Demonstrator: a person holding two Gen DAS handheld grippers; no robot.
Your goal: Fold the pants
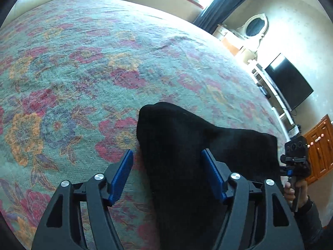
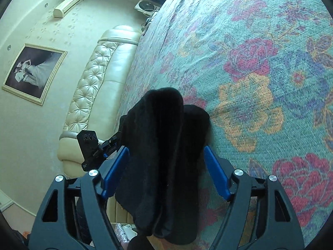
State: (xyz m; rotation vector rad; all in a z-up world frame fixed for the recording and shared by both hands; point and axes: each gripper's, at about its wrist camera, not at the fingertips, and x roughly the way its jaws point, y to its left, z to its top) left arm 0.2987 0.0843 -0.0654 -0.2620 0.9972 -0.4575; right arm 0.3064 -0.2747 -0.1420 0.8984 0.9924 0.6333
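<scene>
The black pants [image 1: 187, 145] lie bunched on the floral bedspread [image 1: 83, 62] near its front edge. My left gripper [image 1: 167, 162] is open, its blue pads either side of the cloth's left edge, not closed on it. In the right wrist view the pants [image 2: 162, 145] show as thick folded layers between the open blue pads of my right gripper [image 2: 165, 160], which straddles them without pinching. The right gripper also shows in the left wrist view [image 1: 295, 158], at the pants' right end. The left gripper shows in the right wrist view [image 2: 97, 145], at their left.
A cream tufted headboard [image 2: 93, 79] runs along the bed's side. A framed photo [image 2: 33, 73] hangs on the wall. A television [image 1: 289, 83], a white shelf and a wooden cabinet [image 1: 320, 145] stand past the bed's right edge.
</scene>
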